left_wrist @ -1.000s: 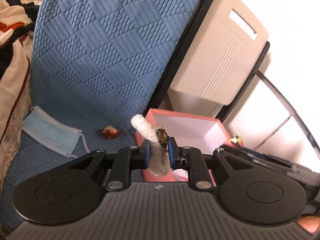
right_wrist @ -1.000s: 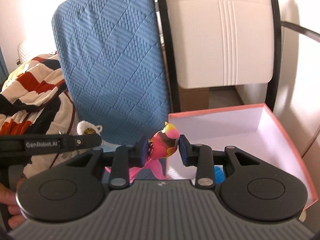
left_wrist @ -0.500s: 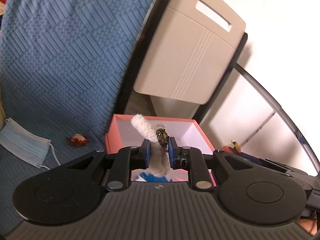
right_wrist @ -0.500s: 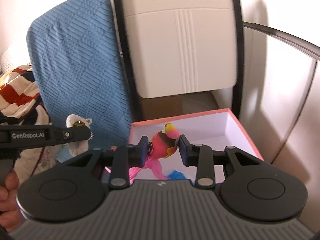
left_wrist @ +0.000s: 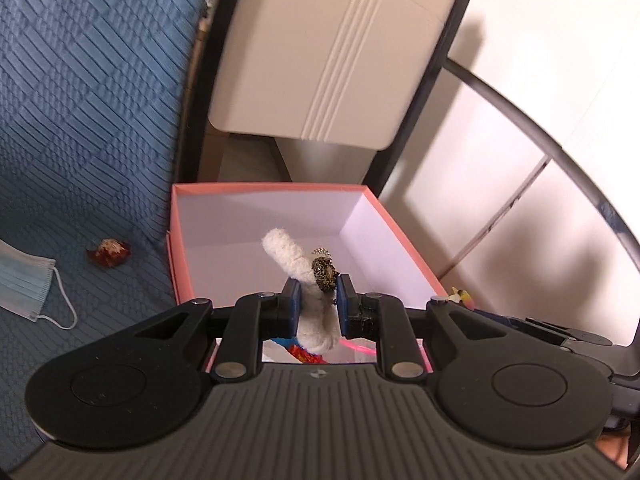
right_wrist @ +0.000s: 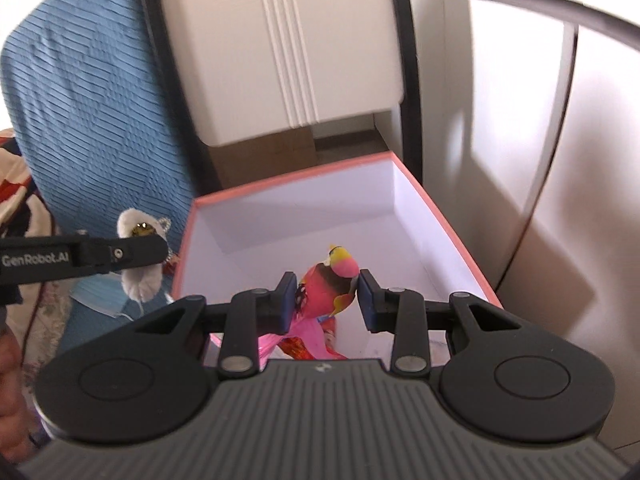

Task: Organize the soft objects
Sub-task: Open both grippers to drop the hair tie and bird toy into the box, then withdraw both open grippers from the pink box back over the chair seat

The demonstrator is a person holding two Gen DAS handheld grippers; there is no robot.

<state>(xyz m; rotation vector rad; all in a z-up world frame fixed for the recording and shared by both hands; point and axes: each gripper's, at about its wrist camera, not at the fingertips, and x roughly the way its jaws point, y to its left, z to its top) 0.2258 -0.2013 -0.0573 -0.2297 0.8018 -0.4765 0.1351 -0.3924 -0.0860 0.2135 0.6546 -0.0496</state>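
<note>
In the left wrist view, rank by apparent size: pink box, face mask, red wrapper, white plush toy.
1. Pink box
2. White plush toy and face mask: unsure; the toy is nearer and the mask is cut off by the frame.
3. Red wrapper

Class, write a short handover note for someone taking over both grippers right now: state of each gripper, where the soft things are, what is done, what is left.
Left gripper: shut on the white fluffy toy, held in front of the pink box.
Right gripper: shut on the pink fish toy, also at the box's near edge.
Done: some colourful soft items already lie in the box.
Left: release both toys into the box. The face mask and a small red item lie on the blue cushion; whether they belong to the job is unclear.
</note>
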